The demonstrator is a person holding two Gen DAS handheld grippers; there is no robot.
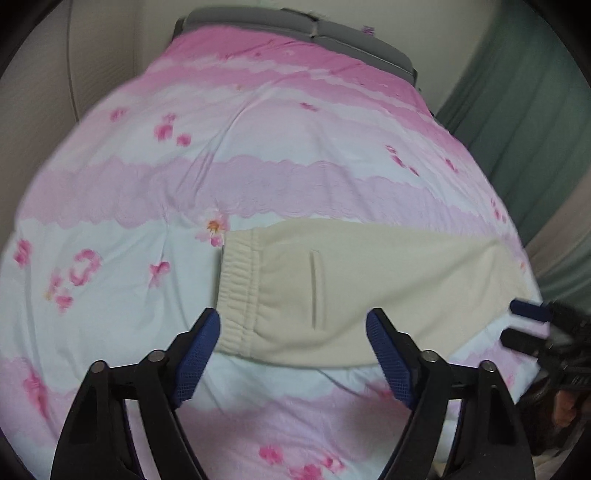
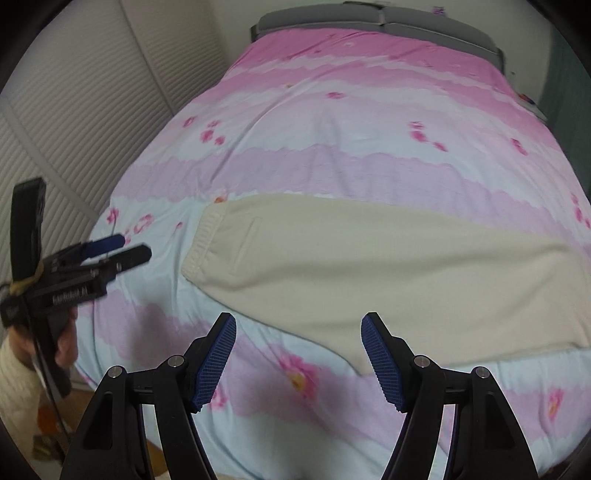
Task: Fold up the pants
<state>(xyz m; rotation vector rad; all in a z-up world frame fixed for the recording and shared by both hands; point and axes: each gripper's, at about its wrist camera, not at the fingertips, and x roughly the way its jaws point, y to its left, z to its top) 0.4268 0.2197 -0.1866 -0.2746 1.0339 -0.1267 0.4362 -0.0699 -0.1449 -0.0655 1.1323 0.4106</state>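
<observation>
Cream pants lie flat across the near part of the bed, elastic waistband at the left, legs running right; they also show in the right wrist view. My left gripper is open and empty, hovering just above the near waistband corner. My right gripper is open and empty, above the near edge of the pants by the crotch. The left gripper also shows in the right wrist view, and the right gripper in the left wrist view, both over the quilt.
The bed carries a pink, white and pale blue flowered quilt with grey pillows at the far end. A white slatted wall stands at the left, a green curtain at the right.
</observation>
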